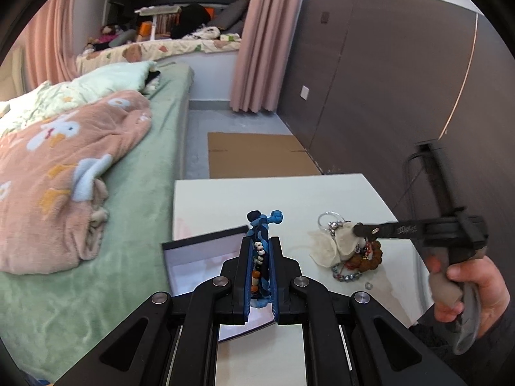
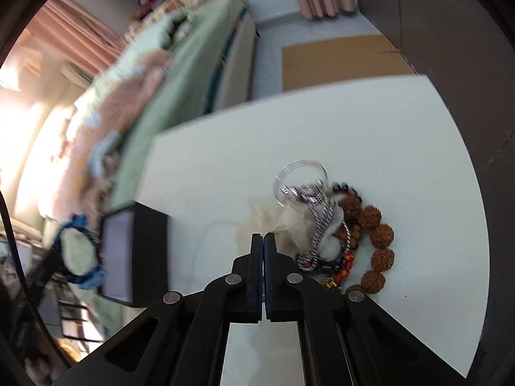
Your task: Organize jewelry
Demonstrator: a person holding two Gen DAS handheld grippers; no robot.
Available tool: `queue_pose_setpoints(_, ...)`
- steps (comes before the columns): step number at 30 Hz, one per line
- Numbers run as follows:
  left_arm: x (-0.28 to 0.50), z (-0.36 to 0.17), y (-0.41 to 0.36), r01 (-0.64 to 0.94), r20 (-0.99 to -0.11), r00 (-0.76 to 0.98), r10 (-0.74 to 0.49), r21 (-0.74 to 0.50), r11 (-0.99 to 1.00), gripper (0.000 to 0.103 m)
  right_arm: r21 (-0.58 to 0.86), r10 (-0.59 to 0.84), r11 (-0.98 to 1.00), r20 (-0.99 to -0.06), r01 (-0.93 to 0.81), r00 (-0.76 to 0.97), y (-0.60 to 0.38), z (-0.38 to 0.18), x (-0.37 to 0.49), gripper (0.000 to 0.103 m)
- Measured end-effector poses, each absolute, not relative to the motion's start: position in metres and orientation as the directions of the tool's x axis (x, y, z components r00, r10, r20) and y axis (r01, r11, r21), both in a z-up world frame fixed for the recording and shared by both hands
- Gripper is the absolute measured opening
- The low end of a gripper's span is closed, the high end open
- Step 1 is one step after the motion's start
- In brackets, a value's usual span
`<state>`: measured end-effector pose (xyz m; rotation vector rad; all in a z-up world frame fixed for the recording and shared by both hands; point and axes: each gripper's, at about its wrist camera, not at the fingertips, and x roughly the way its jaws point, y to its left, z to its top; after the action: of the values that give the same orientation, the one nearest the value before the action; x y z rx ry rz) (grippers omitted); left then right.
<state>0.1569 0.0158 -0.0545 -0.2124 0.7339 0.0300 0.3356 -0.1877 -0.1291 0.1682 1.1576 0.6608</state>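
Left edge: bed with green sheet (image 1: 154,167) and a rumpled pink patterned blanket (image 1: 64,173). Next, the white desk (image 1: 273,193) with an open black box with pale lining (image 1: 199,257) at its left corner beside the bed. Left tongs (image 1: 260,247) clamped nearly shut on a blue braided cord bracelet with white and orange beads (image 1: 261,225), lifted above the box's right edge; knotted ends stick up past the tips (the right wrist view shows its loop hanging left of the box, blurred). Further right, the jewelry pile on the desk: clear plastic ring (image 2: 301,173), silver chain-link bracelet (image 2: 322,215), brown rough-seed bead bracelet (image 2: 379,244), small red and gold beads (image 2: 342,271), all partly on a cream fabric pouch (image 2: 283,225). Right tongs (image 2: 263,236) fully closed, pads together, tips at the pouch's edge; whether any fabric is pinched, cannot tell. A hand (image 1: 466,286) grips its handle at far right. Dark brown wardrobe (image 1: 386,80) behind; flat cardboard (image 1: 257,154) on the floor.
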Motion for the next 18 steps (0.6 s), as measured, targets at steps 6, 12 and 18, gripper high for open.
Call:
queue_pose_setpoints(6, 0.143, -0.044, 0.028, -0.117, -0.652, 0.758, -0.024, -0.173, 0.978, 0.009, 0.572, 0.701, 0.703, -0.656, -0.422, 0.278, -0.203, -0.093, 0.321, 0.002)
queue_pose_setpoints(12, 0.126, -0.033, 0.041, -0.128, -0.632, 0.775, -0.009, -0.171, 0.977, 0.009, 0.627, 0.79, 0.603, -0.556, -0.493, 0.26, -0.189, -0.073, 0.304, 0.002)
queue_pose_setpoints(18, 0.113, -0.026, 0.055, -0.153, -0.618, 0.786, 0.019, -0.164, 0.974, 0.009, 0.649, 0.844, 0.52, -0.49, -0.555, 0.218, -0.16, -0.062, 0.289, 0.002)
